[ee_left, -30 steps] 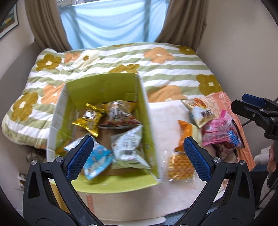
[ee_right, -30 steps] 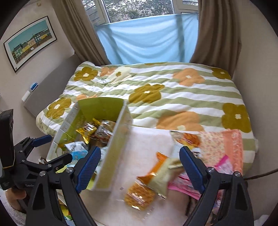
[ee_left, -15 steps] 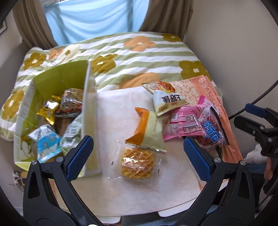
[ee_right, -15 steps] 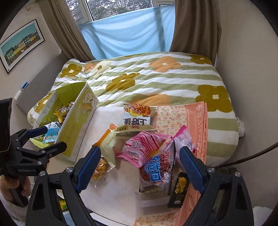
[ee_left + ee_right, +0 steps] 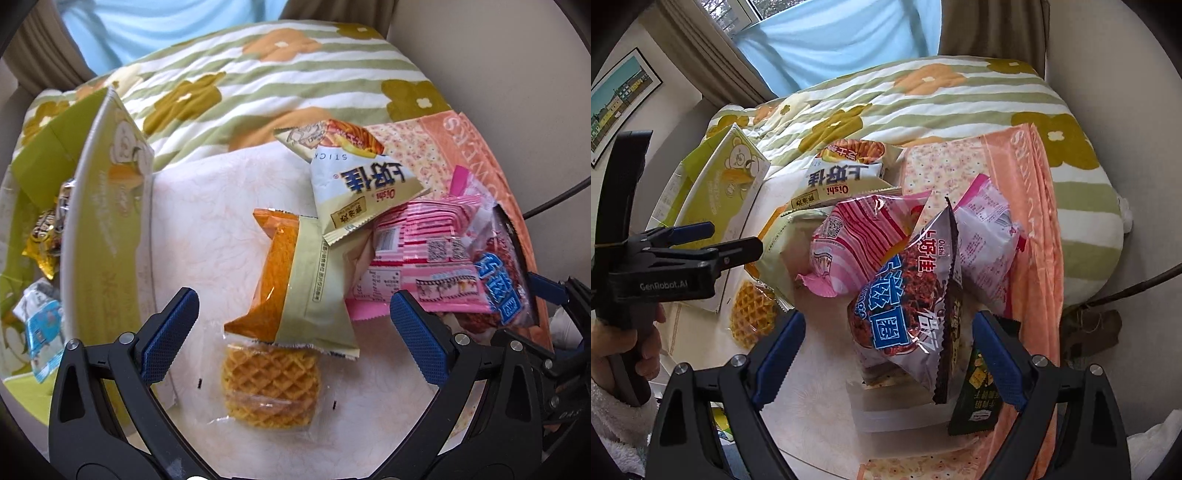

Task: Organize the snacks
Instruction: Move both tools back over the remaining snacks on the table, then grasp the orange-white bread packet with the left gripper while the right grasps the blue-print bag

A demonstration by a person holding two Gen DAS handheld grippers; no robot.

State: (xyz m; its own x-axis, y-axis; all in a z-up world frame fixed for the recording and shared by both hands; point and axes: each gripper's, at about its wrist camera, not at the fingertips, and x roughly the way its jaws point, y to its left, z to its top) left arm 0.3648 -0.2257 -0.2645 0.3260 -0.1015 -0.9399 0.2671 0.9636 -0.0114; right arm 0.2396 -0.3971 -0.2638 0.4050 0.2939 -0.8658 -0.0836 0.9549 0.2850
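My left gripper [image 5: 293, 334] is open and empty, low over an orange-and-cream snack bag [image 5: 295, 284] and a clear-wrapped waffle [image 5: 271, 384] on the white table [image 5: 207, 229]. My right gripper [image 5: 888, 354] is open and empty, close above a dark snack bag with blue letters [image 5: 908, 302]. A pink striped bag [image 5: 857, 236], a white stick-snack bag [image 5: 354, 177] and a pale pink bag [image 5: 986, 240] lie in the same pile. The green cardboard box [image 5: 107, 229] stands at the left with several snacks inside.
A flowered, striped bed cover [image 5: 258, 74] lies behind the table. An orange cloth [image 5: 1030, 206] covers the table's right side. A dark green packet [image 5: 975, 398] lies near the right gripper. A black cable [image 5: 1137, 288] runs at the right.
Both grippers have swung right from the green box and come down closer over the pile of loose snacks. Both stay open and empty.
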